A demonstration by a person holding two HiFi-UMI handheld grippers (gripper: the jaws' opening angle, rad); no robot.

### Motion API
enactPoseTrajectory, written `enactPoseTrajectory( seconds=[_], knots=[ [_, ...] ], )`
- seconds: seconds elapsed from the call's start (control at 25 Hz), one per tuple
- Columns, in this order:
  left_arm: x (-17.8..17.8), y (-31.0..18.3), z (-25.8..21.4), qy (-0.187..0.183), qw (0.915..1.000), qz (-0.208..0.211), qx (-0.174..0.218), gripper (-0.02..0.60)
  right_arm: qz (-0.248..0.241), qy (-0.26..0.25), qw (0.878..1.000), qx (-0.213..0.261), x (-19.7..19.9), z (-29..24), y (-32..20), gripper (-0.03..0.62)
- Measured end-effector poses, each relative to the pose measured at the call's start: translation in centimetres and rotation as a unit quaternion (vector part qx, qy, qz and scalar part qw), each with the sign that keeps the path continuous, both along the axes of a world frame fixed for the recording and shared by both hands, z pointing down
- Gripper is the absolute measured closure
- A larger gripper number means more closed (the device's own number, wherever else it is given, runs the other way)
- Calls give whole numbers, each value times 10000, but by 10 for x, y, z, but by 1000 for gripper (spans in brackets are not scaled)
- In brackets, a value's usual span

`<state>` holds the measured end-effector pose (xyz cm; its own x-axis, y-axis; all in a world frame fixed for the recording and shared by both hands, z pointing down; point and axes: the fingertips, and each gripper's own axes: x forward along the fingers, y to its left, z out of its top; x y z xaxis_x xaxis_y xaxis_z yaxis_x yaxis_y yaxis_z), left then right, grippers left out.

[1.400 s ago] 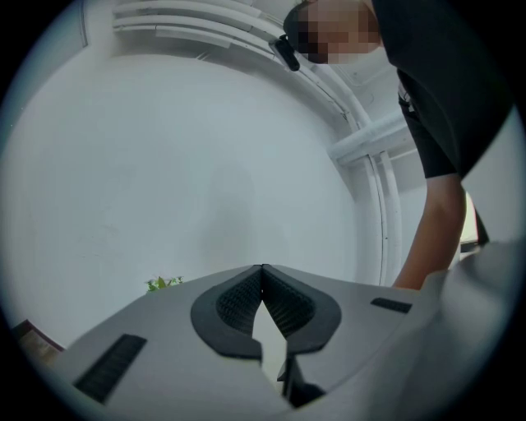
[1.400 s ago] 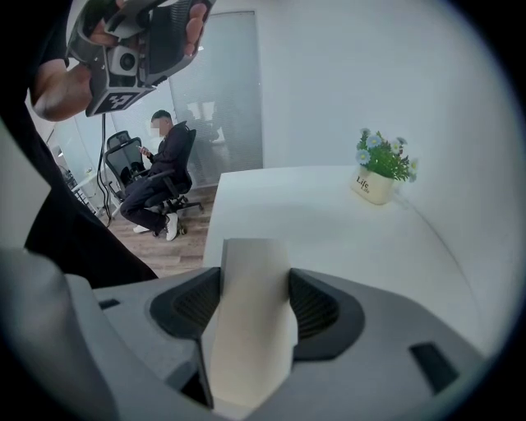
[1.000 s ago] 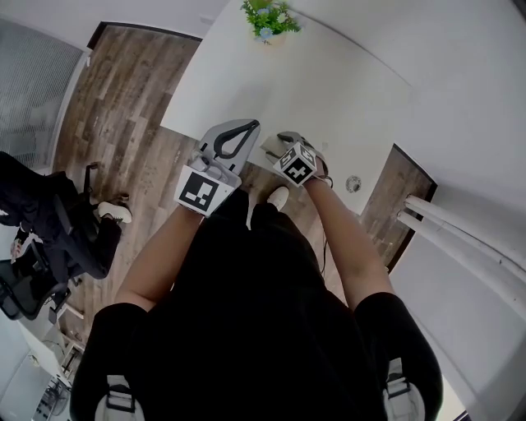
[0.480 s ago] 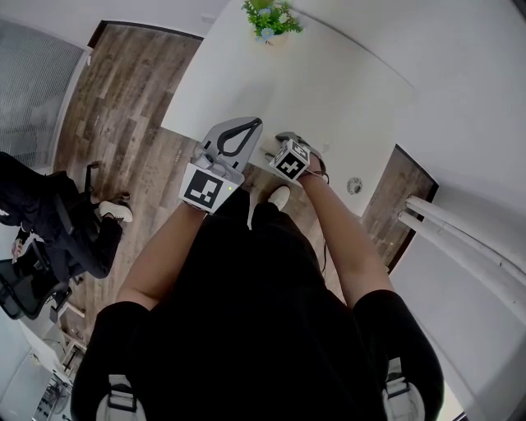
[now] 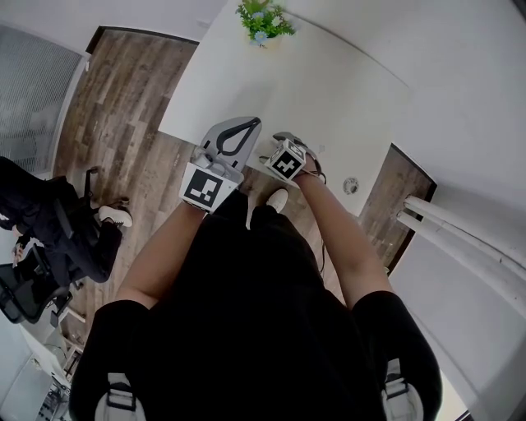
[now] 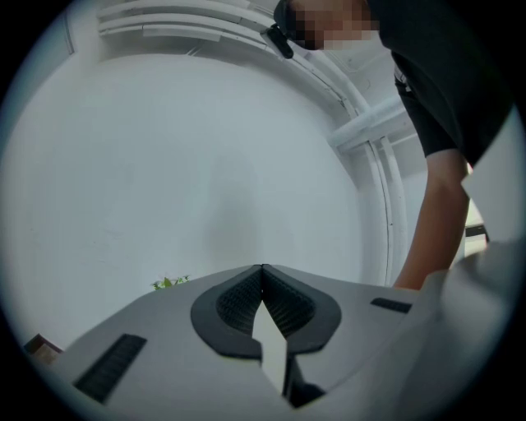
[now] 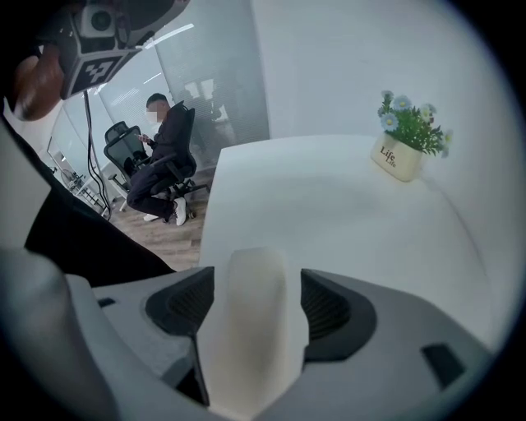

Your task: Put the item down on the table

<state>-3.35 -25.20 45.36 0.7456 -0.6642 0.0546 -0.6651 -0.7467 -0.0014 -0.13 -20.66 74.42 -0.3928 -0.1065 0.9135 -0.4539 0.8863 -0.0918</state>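
Head view: both grippers are at the centre of the frame, over the near edge of the white table [image 5: 329,90]. The left gripper [image 5: 249,123] points up-frame and the right gripper [image 5: 279,140] is just beside it on the right. A potted plant [image 5: 265,20] stands at the top edge of the frame, and wooden floor [image 5: 115,99] fills the upper left. The item cannot be made out here.

Left gripper view: the left gripper is clenched. Its dark pads [image 6: 283,300] meet at the tips at lower centre with nothing between them, against a plain white surface. A sliver of the plant shows at lower left.

Right gripper view: the right gripper is letting go — its jaws are opening. The item [image 7: 251,329], a pale cream oblong, stands between them at lower centre with a gap to each pad. Beyond it the table runs up-frame to the plant at upper right. A seated person [image 7: 164,156] is at upper left.
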Motion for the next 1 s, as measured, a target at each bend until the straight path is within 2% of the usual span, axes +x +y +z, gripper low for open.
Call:
enactPoseTrajectory(
  seconds=[0.16,0.28,0.4,0.52,0.68,0.88,1.0],
  knots=[
    [6,2,-8,15,10000,29,63,588,205,-290,9992,171,3,-29,-4,278],
    [11,2,-17,39,9999,24,104,588,629,-829,9942,274,8,-60,-8,279],
    [18,3,-27,138,9998,37,118,588,1100,-1461,9826,336,16,-94,-13,283],
    [27,6,-36,212,9995,164,138,588,1446,-1977,9674,644,27,-136,-18,295],
    [35,13,-42,236,9992,324,58,588,1768,-2652,9376,1392,46,-205,-24,310],
    [45,24,-62,333,9983,476,66,588,1948,-3797,8808,2051,63,-295,-11,322],
    [49,32,-75,420,9974,578,45,588,1944,-4136,8580,2347,69,-333,2,327]
  ],
)
